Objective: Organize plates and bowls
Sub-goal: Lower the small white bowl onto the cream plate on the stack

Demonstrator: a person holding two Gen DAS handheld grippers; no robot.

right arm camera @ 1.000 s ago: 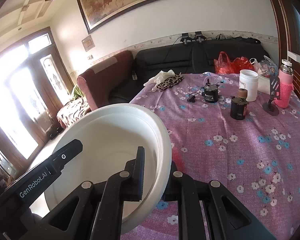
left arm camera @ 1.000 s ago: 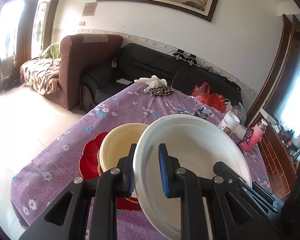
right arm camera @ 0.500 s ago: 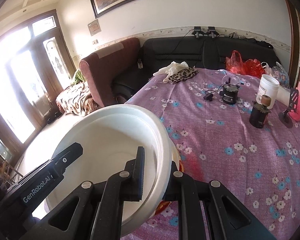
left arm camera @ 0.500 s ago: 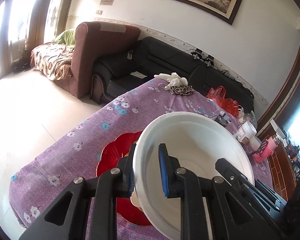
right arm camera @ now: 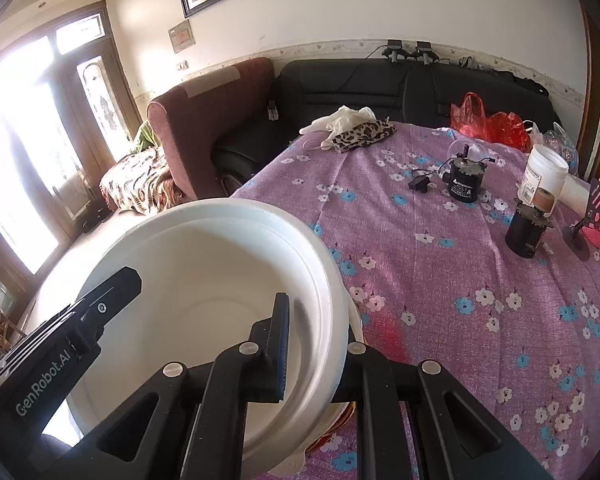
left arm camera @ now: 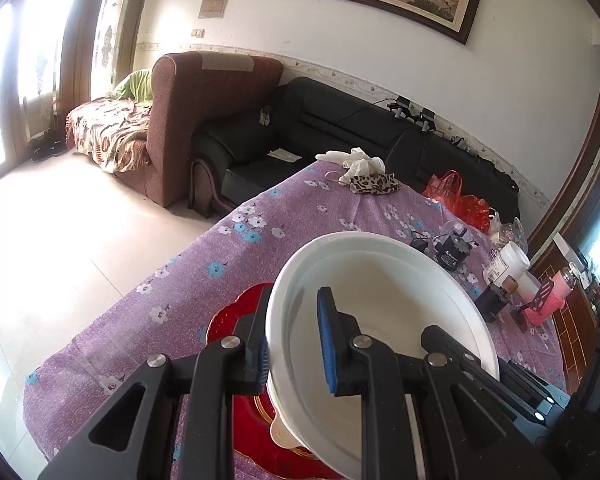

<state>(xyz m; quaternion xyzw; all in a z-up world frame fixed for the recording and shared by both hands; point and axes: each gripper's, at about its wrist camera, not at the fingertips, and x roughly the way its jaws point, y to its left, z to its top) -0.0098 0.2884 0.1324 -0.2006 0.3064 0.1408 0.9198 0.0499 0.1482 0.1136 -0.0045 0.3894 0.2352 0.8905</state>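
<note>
Step in hand: a large white bowl is carried by both grippers at once, and I judge it is being brought down onto the stack of dishes below it.
Left gripper: clamped on the bowl's rim, one blue-padded finger outside the wall and one inside.
Right gripper: clamped on the opposite side of the same rim, again one finger inside and one outside.
Bowl: directly ahead of both grippers, held tilted, above the near edge of the purple flowered tablecloth.
Below the bowl: a red plate with a scalloped edge lies on the cloth, under the left gripper's fingers. A cream bowl peeps out under the white bowl's lower edge, sitting on the red plate.
Contact: I cannot tell whether the white bowl already touches the cream bowl.
Beyond the grippers: a white jar and small dark items stand well apart, at the far side of the table.
Next move: level the bowl, centre it over the cream bowl, lower it until it nests, then free both rims together so it does not tip.
</note>
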